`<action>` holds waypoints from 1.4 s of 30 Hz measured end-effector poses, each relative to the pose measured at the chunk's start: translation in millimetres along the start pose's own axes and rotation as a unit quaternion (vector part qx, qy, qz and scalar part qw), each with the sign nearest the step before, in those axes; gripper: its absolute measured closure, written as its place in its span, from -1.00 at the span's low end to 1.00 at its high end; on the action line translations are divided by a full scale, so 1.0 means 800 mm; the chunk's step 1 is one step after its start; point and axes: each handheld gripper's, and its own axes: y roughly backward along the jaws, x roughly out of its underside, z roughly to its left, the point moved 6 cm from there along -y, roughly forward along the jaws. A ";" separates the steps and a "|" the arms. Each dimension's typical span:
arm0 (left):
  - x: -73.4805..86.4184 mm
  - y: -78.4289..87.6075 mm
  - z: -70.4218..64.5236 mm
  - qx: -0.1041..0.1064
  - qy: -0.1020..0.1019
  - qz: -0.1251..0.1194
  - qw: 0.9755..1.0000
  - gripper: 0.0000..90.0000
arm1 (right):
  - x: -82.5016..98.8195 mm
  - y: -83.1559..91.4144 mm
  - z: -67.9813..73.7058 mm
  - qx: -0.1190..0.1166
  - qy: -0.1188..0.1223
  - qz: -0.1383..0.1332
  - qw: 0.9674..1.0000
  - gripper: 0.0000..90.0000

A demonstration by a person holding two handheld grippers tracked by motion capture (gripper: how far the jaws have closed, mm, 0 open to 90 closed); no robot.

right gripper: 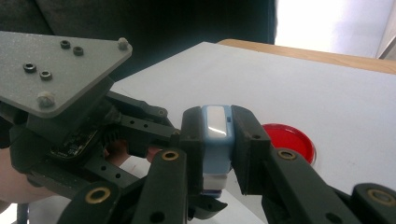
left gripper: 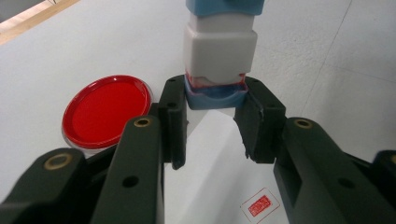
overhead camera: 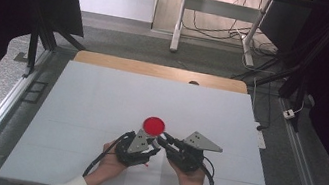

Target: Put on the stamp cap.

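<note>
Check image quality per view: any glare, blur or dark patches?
High view: dark, crushed corners; white table evenly lit. Left gripper view: near jaws soft, stamp and red ink pad sharp. Right gripper view: blown-out window at top right, glare streak on the stamp top.

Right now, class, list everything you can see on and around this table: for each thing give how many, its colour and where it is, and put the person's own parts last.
Stamp: one, white body with blue ends, held above the table between both grippers.
Ink pad: one, round, red, on the table just beyond the grippers.
Sheet of paper: one, white, on the table under the stamp.
Stamped mark: one, red rectangle, on the paper.
Table: one, white top with a wooden far edge.
Left gripper: one, black, fingers shut on the stamp's lower blue end.
Right gripper: one, black, fingers shut on the stamp's upper blue end.
Hands: two, white sleeves, at the table's near edge.
</note>
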 end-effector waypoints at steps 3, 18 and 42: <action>0.000 0.000 0.000 0.000 0.000 0.000 1.000 0.42 | 0.000 0.000 0.000 0.001 -0.003 0.000 1.000 0.66; 0.000 0.001 0.000 -0.002 0.000 -0.002 1.000 0.42 | 0.002 -0.002 0.003 0.008 -0.008 0.001 1.000 0.66; -0.001 0.003 -0.001 -0.023 -0.016 0.000 1.000 0.44 | 0.004 -0.004 0.005 0.008 -0.004 0.009 1.000 0.66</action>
